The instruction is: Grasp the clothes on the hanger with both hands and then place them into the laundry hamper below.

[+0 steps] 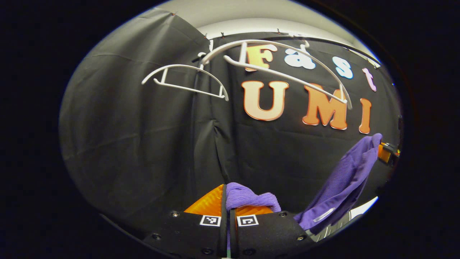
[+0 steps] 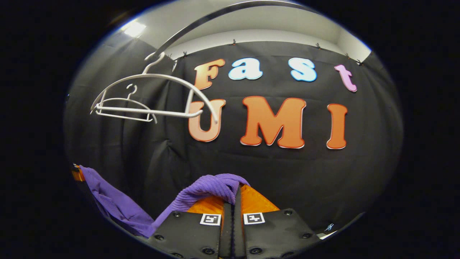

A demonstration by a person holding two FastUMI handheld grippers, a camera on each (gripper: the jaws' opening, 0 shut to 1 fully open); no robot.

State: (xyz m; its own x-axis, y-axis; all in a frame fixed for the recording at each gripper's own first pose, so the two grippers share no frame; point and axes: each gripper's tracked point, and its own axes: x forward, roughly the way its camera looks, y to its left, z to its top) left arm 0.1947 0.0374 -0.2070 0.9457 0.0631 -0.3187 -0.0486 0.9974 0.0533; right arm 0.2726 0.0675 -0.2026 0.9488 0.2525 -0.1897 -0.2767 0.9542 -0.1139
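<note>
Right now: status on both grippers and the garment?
Left gripper shut on purple garment. Right gripper shut on it too. Garment off the white hangers. Hamper not sighted.

Two white hangers are counted on one rail: a nearer hanger (image 2: 154, 95) and a farther hanger (image 2: 124, 107). One rail (image 2: 230, 9) is seen overhead. One purple garment (image 1: 345, 183) is counted, stretched between two grippers: the left gripper (image 1: 227, 201) and the right gripper (image 2: 235, 201). Two square markers are seen on each gripper, four in all.
</note>
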